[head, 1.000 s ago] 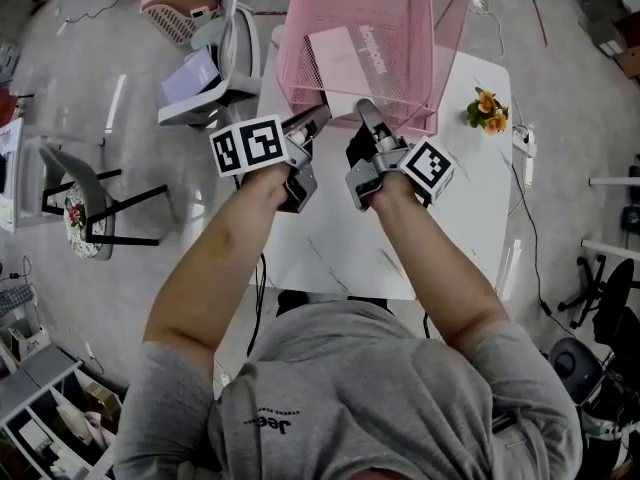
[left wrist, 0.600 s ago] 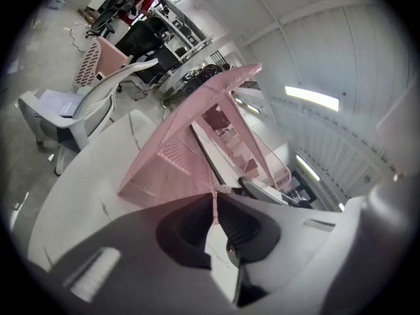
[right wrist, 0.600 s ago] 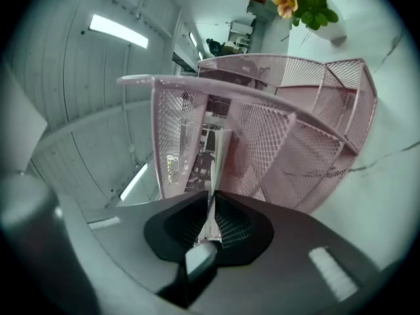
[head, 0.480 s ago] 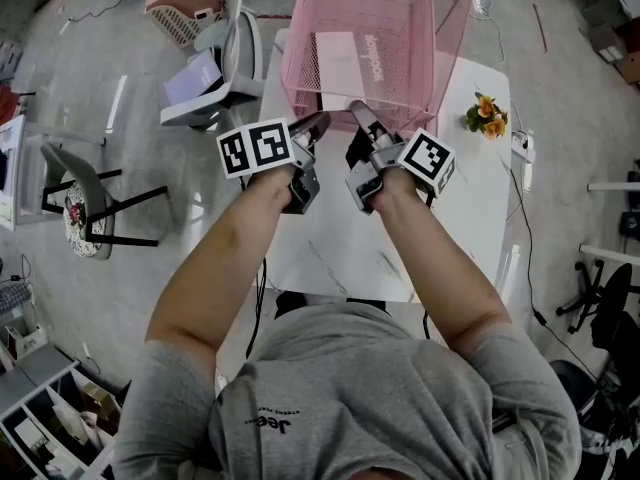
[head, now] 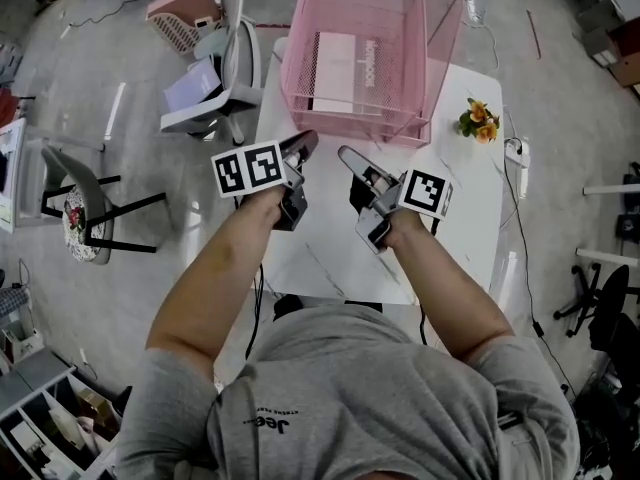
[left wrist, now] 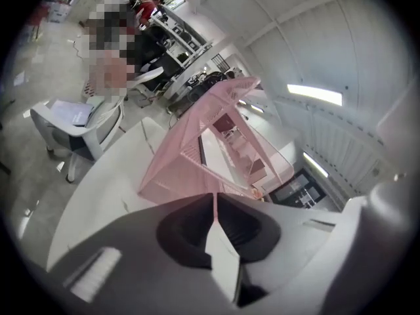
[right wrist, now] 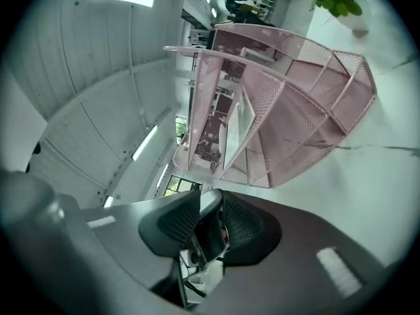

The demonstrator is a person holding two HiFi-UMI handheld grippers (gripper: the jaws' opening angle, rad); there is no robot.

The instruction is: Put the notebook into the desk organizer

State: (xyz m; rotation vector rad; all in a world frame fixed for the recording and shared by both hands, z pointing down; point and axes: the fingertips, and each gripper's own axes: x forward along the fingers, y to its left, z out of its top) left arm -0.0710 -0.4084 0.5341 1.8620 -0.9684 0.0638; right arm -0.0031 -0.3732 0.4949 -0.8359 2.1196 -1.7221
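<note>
The notebook (head: 340,71), white with a pink cover, rests inside the pink wire-mesh desk organizer (head: 425,68) at the table's far end, and neither gripper touches it. In the right gripper view it (right wrist: 237,126) leans against a mesh divider of the organizer (right wrist: 308,110). My right gripper (head: 345,155) hovers over the table short of the organizer's front. Its jaws have just been opening, and a narrow gap shows between them (right wrist: 211,205) with nothing in it. My left gripper (head: 305,140) is shut and empty beside it, aimed at the organizer (left wrist: 190,149).
A small pot of orange flowers (head: 477,120) stands on the white table (head: 470,198) right of the organizer. A white office chair (head: 215,88) with papers is just left of the table. Another chair (head: 80,208) and a pink basket (head: 180,13) are on the floor.
Right gripper has drawn back from the organizer's front towards me, and its jaws have parted. The notebook stays in the organizer. Left gripper backed off slightly, still shut.
</note>
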